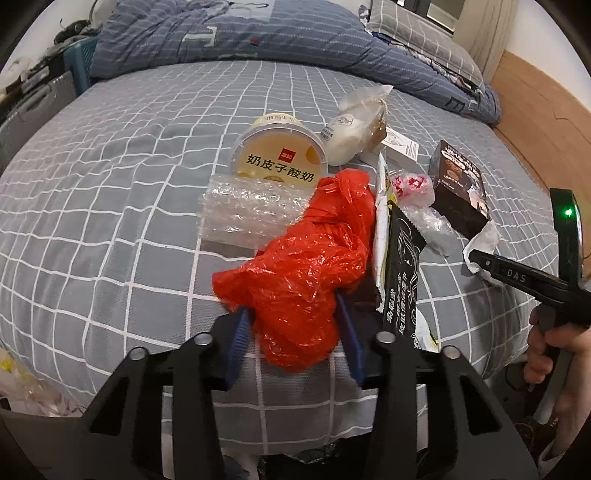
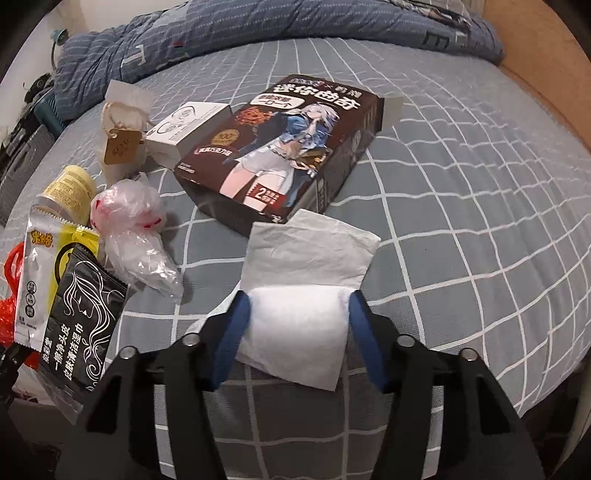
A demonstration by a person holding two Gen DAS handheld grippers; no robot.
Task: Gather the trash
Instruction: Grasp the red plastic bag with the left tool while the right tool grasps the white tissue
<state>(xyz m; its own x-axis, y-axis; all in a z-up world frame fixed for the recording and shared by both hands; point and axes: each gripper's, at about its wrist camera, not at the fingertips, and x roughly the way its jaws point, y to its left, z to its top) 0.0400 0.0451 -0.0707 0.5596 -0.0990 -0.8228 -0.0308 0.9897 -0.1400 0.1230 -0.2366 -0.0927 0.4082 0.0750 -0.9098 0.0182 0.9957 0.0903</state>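
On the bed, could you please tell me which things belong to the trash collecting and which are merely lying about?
Trash to collect:
crumpled red plastic bag
white paper tissue
brown printed cookie box
round yellow yogurt tub
clear bubble wrap roll
black wipe sachet

Lying about:
blue striped quilt
grey checked pillow

setting: a bedroom in a home. evidence: a bed point(image 1: 110, 192) under a grey sheet with a white grid, a rumpled blue striped quilt point(image 1: 236, 33) heaped at its far end, a grid-pattern pillow point(image 1: 417, 37) in the corner, a wooden bed frame point(image 1: 535, 122) along the right edge, household litter scattered on the sheet.
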